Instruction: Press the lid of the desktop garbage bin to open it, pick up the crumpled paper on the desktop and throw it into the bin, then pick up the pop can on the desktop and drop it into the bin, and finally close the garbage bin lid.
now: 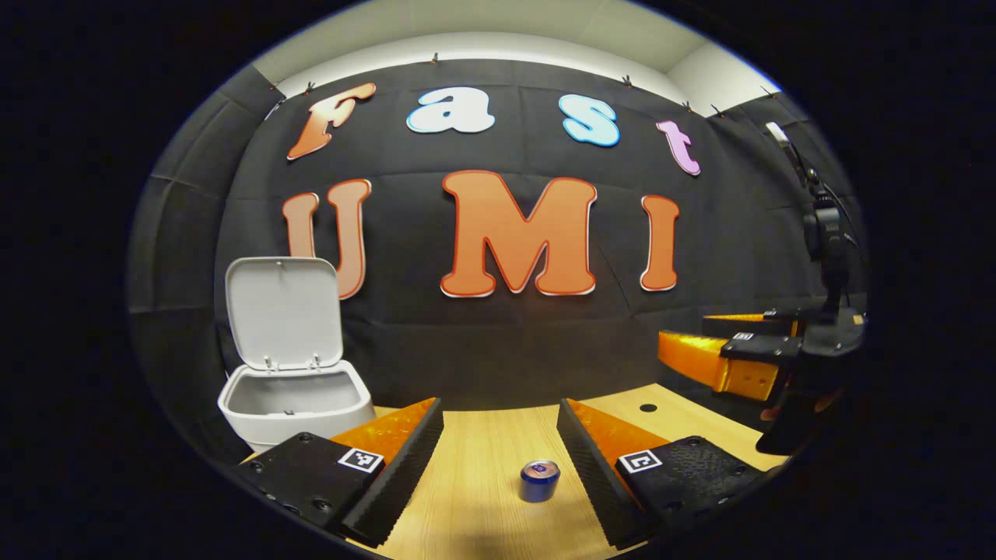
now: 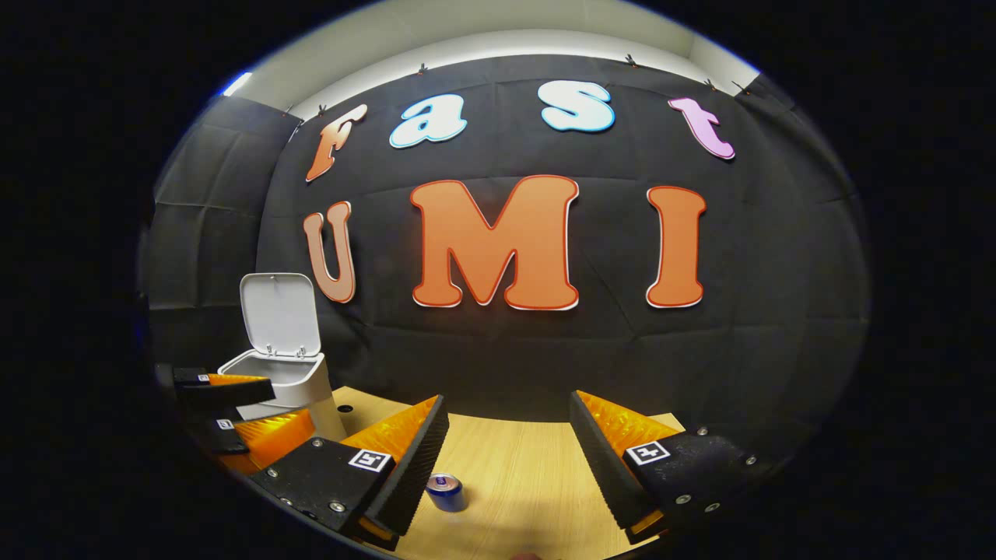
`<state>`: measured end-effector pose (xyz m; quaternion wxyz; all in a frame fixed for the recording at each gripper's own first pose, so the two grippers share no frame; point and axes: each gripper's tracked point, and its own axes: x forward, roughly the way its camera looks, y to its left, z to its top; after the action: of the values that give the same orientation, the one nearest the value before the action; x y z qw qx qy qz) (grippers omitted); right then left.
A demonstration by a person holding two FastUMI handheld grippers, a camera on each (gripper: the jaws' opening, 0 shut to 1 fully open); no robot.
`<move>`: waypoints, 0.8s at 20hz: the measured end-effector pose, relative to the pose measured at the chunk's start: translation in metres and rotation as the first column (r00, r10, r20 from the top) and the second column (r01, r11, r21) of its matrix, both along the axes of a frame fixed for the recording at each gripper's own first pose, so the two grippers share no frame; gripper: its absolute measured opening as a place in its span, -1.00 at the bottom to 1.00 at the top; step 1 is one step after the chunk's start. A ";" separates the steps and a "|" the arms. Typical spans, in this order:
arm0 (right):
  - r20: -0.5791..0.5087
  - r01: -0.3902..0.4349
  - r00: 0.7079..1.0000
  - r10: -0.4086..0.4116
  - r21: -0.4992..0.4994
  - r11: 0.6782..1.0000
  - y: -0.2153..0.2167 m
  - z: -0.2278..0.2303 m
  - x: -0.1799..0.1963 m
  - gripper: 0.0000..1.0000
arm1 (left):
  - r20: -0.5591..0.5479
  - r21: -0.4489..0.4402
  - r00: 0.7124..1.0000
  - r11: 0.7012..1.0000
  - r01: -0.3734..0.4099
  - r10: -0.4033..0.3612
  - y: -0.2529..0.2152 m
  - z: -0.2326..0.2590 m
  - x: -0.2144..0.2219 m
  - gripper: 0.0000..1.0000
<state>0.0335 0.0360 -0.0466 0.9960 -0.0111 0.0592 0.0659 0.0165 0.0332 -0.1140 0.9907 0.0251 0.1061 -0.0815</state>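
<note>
The white desktop bin [image 1: 296, 404] stands at the back left of the wooden table with its lid [image 1: 284, 313] swung upright. A blue pop can [image 1: 539, 480] stands on the table below the gap of my left gripper [image 1: 498, 435], which is open and empty. In the right gripper view the same can [image 2: 446, 491] sits near the left finger of my right gripper [image 2: 506, 435], also open and empty, and the bin [image 2: 284, 381] is at far left. The inside of the bin is mostly hidden from both views.
The right gripper [image 1: 747, 358] hovers at the right side of the left gripper view. The left gripper [image 2: 233, 412] hangs in front of the bin in the right gripper view. A small dark hole [image 1: 647, 407] marks the tabletop [image 1: 482, 505]. The booth wall closes the back.
</note>
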 end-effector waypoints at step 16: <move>-0.016 0.149 0.989 -0.150 -0.043 0.988 -0.074 -0.007 -0.024 0.87 | -0.392 0.011 0.919 0.998 0.058 -0.049 -0.054 -0.190 0.039 0.94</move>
<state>0.0098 -0.0379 -0.0531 0.9971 -0.0269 0.0708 -0.0102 0.0551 -0.0204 -0.3041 0.9466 0.0222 0.3018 -0.1108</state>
